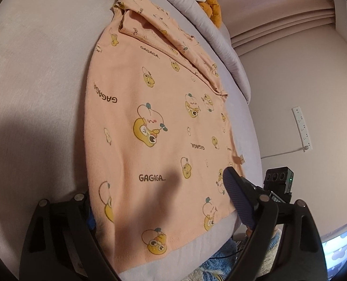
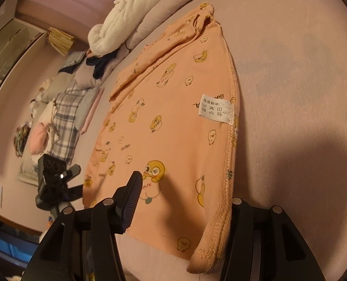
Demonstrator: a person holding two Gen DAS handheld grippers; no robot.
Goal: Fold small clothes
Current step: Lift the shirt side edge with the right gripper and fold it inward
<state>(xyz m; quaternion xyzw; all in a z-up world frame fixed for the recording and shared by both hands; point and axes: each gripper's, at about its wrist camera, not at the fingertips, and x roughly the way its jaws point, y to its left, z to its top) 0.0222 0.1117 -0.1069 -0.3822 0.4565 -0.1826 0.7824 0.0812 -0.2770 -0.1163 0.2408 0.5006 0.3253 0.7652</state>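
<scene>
Now peach shirt (image 1: 154, 117) (duck print) flat between both tongs.

Peach cartoon-print shirt (image 2: 173, 107) flat on bed (image 2: 290, 70), hem between parted right tongs (image 2: 185, 201), white care label (image 2: 214, 108)

The shirt (image 1: 154, 126) hides each gripper's outer finger.

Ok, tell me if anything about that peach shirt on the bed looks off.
The peach shirt looks inside out: its white care label and raw overlock seam face up along one side edge. Nothing looks spilled or torn.
</scene>
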